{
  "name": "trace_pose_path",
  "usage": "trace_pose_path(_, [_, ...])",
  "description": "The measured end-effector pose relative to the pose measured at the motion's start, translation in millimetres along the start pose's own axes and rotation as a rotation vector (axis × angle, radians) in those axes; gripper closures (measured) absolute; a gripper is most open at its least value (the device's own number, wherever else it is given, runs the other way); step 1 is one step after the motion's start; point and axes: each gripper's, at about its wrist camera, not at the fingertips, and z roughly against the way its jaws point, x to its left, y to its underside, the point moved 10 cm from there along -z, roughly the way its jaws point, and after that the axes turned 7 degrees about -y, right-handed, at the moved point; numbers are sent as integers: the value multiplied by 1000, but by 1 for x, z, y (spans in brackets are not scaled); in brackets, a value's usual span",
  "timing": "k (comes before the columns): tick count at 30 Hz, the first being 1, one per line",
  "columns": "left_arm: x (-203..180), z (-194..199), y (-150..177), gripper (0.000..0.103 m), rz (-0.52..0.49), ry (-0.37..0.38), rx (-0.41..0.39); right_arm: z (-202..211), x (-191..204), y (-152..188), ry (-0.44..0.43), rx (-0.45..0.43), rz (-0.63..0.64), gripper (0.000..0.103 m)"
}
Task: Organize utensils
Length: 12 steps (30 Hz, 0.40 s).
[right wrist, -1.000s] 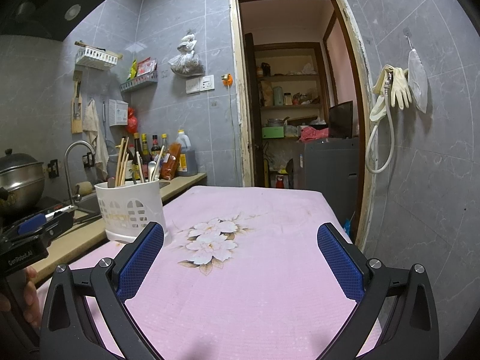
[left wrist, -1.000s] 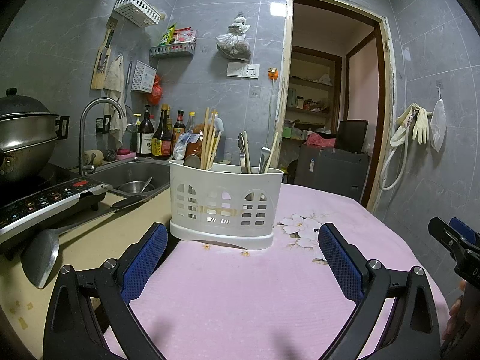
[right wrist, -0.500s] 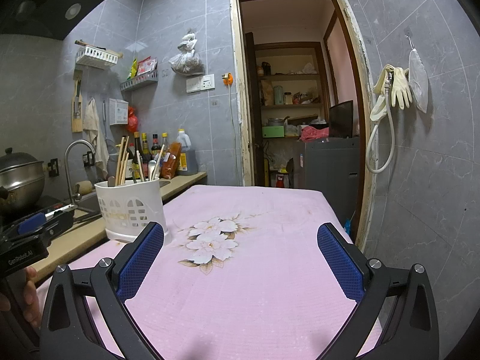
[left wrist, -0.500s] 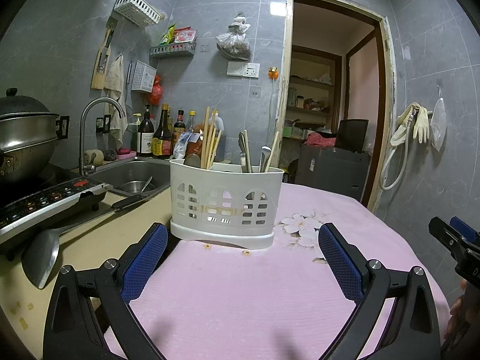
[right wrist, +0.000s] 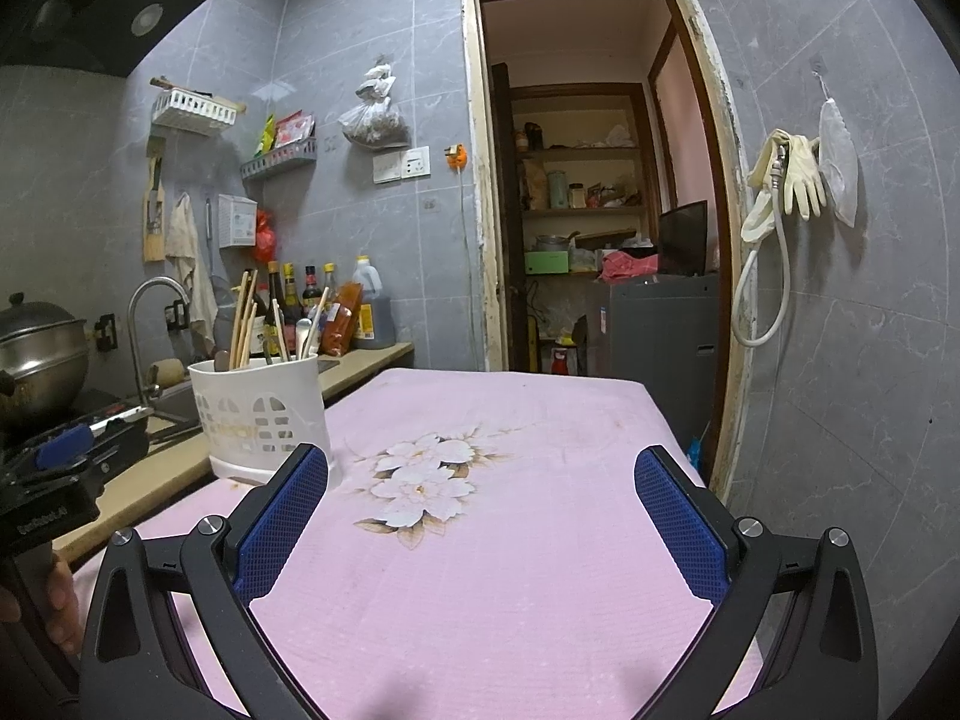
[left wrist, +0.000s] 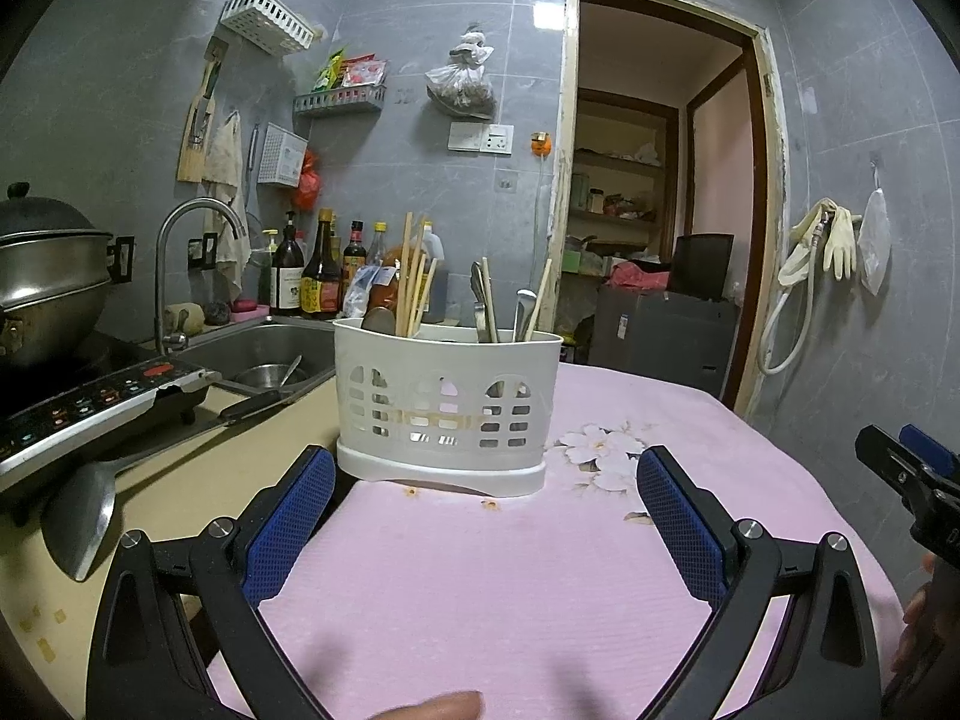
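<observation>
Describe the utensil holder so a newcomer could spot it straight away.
Find the pink flowered tablecloth beside the sink. At its near-left edge stands the utensil holder: a white plastic tub with arched slotted cutouts, holding chopsticks and spoons, the only white container on the cloth.

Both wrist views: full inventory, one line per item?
utensil caddy: 1, white, on the pink cloth's left edge
chopsticks: several, wooden, upright in caddy
metal utensils: a few, silver, in caddy
tablecloth: 1, pink with white flowers, covers table
ladle: 1, steel, on beige counter
induction cooker: 1, black, far left
pot: 1, steel, on cooker
sink: 1, steel, behind caddy
bottles: several, dark, by wall
gloves: pale, hung on right wall
left tool: open, empty
right tool: open, empty
</observation>
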Motion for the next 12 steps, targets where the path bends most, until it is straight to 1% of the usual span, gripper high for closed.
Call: trace_pose_path(12, [8, -6, -1, 4, 5, -15, 6, -1, 0, 1, 0, 3, 2, 0])
